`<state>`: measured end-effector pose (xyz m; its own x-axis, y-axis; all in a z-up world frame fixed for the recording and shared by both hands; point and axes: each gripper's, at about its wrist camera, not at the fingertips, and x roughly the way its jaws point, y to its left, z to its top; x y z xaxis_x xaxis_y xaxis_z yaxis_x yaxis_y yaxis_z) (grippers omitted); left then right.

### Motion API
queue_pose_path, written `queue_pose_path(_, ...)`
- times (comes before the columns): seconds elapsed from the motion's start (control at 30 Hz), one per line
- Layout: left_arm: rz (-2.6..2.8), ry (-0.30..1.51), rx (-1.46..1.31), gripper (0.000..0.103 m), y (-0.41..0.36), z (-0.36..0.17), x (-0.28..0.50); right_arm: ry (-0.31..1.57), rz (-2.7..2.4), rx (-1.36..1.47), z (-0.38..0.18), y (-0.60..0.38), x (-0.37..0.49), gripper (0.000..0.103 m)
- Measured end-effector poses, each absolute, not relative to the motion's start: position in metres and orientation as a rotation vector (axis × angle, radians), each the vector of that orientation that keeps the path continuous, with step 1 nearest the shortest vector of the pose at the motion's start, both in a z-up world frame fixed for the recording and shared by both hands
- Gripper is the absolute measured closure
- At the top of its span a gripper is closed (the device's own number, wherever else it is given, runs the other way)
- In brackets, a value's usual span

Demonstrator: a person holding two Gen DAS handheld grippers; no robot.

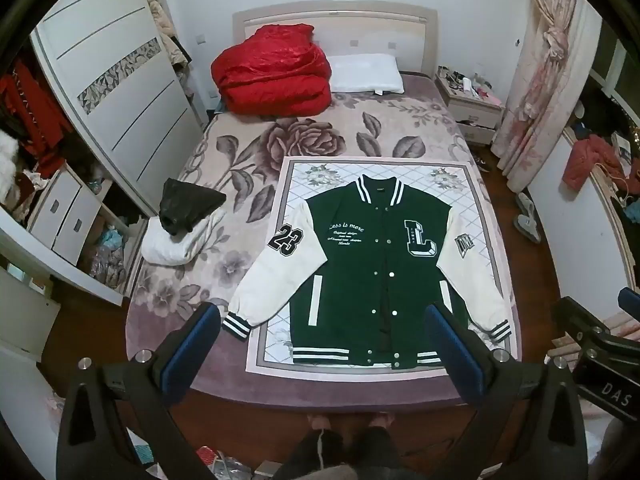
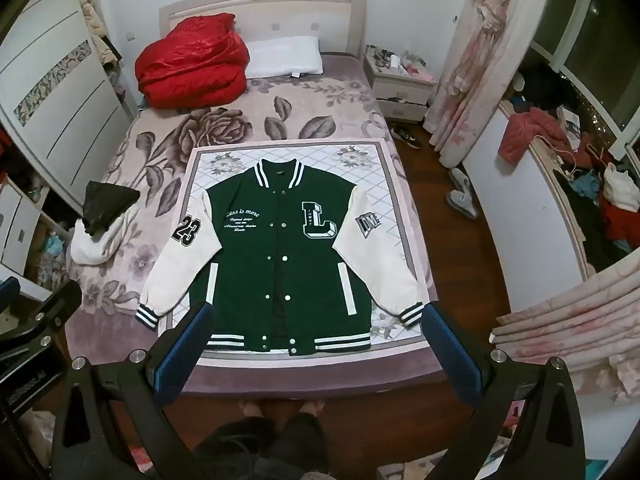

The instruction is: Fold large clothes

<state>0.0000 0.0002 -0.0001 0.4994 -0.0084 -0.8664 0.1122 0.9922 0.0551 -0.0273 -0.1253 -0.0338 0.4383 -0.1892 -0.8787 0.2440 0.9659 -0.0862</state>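
- I see the varsity jacket (image 1: pixel 372 264) (image 2: pixel 280 256) spread flat, front up, on the quilted mat (image 1: pixel 296 176) (image 2: pixel 200 164).
- My left gripper (image 1: pixel 324 320) and right gripper (image 2: pixel 318 318) hang above the jacket's hem, fingers spread, pinching nothing.
- Beyond the jacket's collar: red quilt (image 1: pixel 272 72) (image 2: pixel 192 68), pillow (image 1: pixel 366 74) (image 2: pixel 284 56).

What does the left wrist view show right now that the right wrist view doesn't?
Only the left wrist view shows the open wardrobe shelves with red clothes at its left edge, and the right tool entering from the right. Only the right wrist view shows the dark shoes on the floor beside the nightstand, and the left tool at its left edge. Both share the green varsity jacket lying flat and unfolded on the quilted mat, the red quilt, the white pillow, and each view's own tool open above the bed's foot.
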Motion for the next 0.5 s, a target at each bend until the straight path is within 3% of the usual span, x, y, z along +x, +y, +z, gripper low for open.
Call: queue_pose_path(0.5,-0.074,1.038,0.109,0.0,-0.0003,-0.0007,0.0006,1.081,-0.276,0.047,-0.0311,-0.1227,-0.0317,0.0)
